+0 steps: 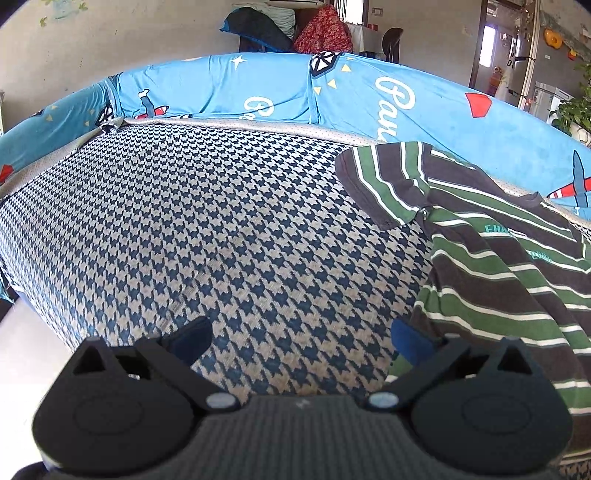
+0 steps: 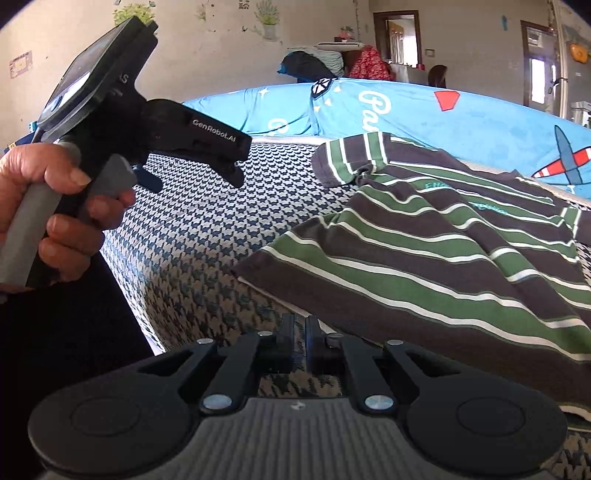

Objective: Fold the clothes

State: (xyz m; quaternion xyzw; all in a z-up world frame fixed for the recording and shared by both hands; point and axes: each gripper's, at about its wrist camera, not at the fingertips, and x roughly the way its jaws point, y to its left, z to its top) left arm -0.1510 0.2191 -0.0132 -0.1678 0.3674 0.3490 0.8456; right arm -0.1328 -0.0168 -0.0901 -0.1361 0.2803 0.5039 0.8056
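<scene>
Left gripper: my black two-finger left gripper (image 1: 301,341) hangs above the near part of the bed; its blue-padded fingers (image 1: 412,341) stand wide apart with nothing between them; seen from the right wrist, my hand (image 2: 51,218) wraps its grey handle at the left of the scene, a finger on the grey trigger.

Right gripper: my black two-finger right gripper (image 2: 306,338) has its jaws drawn together at the near edge of the bed; the near hem of the shirt runs just beside the fingertips, but I cannot tell whether any cloth is pinched between them.

Shirt: the short-sleeved T-shirt in green, dark grey and thin white stripes (image 2: 443,251) lies on the right half of the bed; its near left corner is raised off the cover, casting a shadow below; one sleeve (image 1: 384,181) spreads flat toward the far left of the garment; small teal lettering crosses the chest; the body is rumpled, with diagonal folds.

Bed cover: the navy and cream houndstooth woven cover (image 1: 207,229) is bare on its left half; it drops over the near edge.

Far side: a bright blue padded panel printed with white script, stars and red-striped aeroplanes (image 1: 280,88) runs along the far edge of the bed, touching the cover.

Background: a heap of dark and red floral fabric (image 1: 291,31) sits beyond the panel against the wall; doorways (image 2: 397,40) open at the far right.
</scene>
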